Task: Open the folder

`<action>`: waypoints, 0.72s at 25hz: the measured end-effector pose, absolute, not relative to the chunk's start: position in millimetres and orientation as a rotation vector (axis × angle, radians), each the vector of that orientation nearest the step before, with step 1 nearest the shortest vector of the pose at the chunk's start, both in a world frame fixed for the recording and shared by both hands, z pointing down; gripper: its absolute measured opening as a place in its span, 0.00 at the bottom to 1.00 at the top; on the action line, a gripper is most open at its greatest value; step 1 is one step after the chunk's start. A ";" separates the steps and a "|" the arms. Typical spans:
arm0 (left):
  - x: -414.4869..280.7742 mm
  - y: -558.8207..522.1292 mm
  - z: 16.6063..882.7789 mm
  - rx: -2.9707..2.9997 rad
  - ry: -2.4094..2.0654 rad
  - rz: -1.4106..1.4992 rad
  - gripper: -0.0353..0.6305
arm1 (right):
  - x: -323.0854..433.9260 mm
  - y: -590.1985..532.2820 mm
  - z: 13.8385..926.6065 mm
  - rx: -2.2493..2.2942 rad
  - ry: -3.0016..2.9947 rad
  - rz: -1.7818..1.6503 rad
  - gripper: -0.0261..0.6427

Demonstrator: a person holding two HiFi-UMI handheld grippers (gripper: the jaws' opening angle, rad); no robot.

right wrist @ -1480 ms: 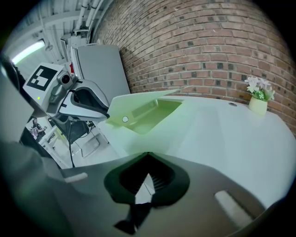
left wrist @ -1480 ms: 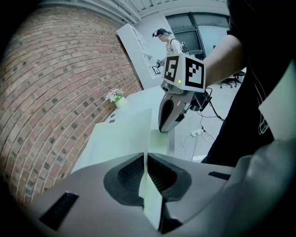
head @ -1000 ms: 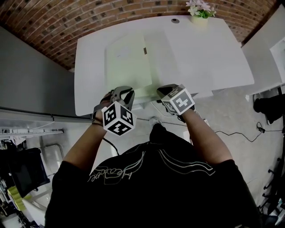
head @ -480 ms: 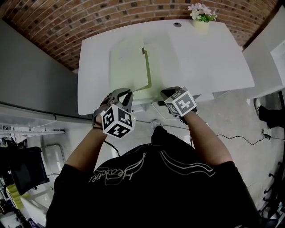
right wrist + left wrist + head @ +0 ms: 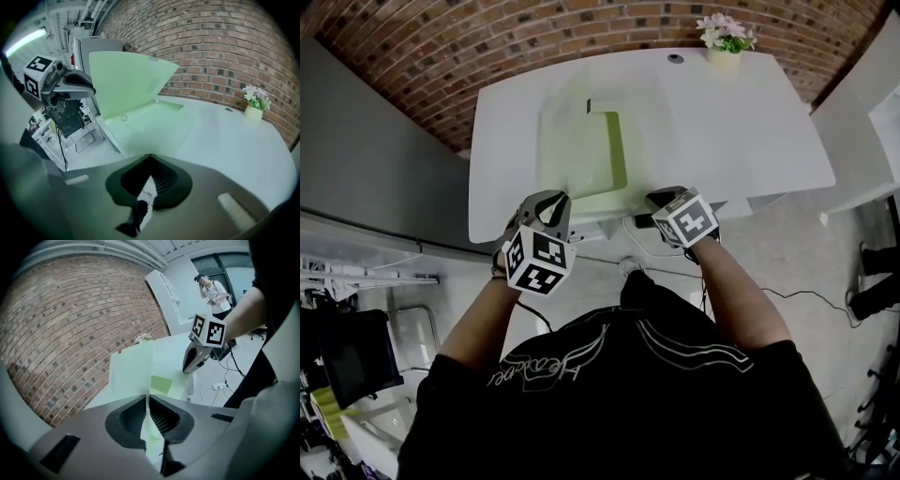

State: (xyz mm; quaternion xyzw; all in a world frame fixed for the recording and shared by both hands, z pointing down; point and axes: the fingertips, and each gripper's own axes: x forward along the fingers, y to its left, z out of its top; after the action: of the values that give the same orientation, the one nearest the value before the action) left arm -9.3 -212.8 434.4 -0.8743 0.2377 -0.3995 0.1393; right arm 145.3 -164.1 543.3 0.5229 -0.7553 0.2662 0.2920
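Note:
A pale green folder [image 5: 605, 155] lies on the white table [image 5: 741, 112], near its front edge. Its cover [image 5: 562, 145] is lifted and leans toward the left. My left gripper [image 5: 553, 199] is shut on the cover's near edge, and the thin sheet runs up between the pads [image 5: 136, 416]. In the right gripper view the raised cover [image 5: 126, 79] stands over the flat lower leaf [image 5: 154, 122], with the left gripper [image 5: 75, 84] at its edge. My right gripper [image 5: 662, 197] sits at the folder's near right corner, its jaws [image 5: 149, 185] shut on a thin pale edge, seemingly the lower leaf.
A small pot of flowers [image 5: 724, 33] stands at the table's far right, by the brick wall [image 5: 487, 37]. A grey cabinet [image 5: 366, 159] is left of the table. Cables [image 5: 806, 291] lie on the floor. A person [image 5: 212, 287] stands far off in the room.
The left gripper has risen and drifted left with the cover, which went from lying almost flat to standing up and leaning left. The right gripper has stayed put.

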 end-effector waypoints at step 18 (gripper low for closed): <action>-53.5 -232.5 422.7 -2.711 0.944 -1.086 0.09 | 152.2 -160.5 545.4 1.371 -1.966 0.668 0.04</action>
State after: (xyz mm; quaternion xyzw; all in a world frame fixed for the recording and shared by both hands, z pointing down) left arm -53.5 -232.5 422.7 -0.8826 0.3074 -0.3538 0.0363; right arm 152.2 -160.5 545.4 0.5219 -0.7483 0.2544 0.3210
